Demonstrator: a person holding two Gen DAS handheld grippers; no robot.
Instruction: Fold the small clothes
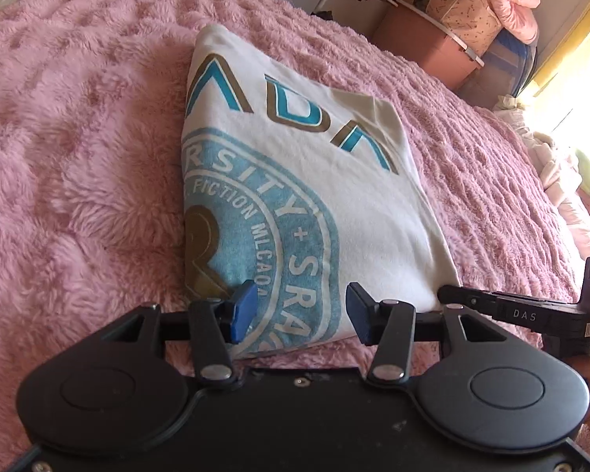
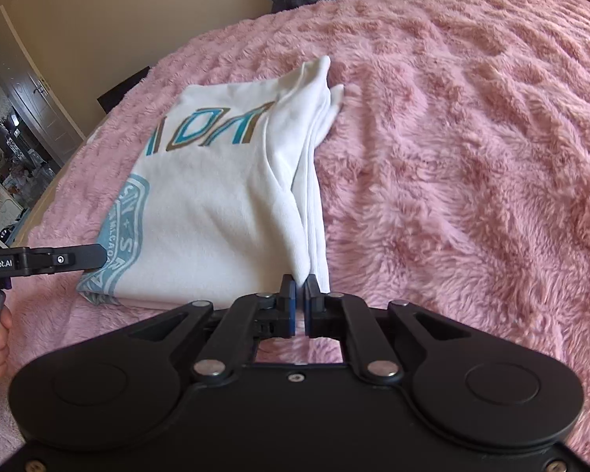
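Daylight poured in from the window (image 1: 582, 90) at the right edge of the left wrist view and blew that side out to a yellow-white glare. The pink blanket (image 2: 452, 157) was evenly lit and the shadows were soft. Both views had heavy fisheye bending toward the rims, dark vignetted corners on the right wrist one, and slight softness overall.

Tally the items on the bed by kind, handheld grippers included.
White folded printed T-shirt: 1
Pink fluffy blanket: 1
Black two-finger grippers: 2, left gripper open, right gripper shut on the shirt's near corner
Total: 4
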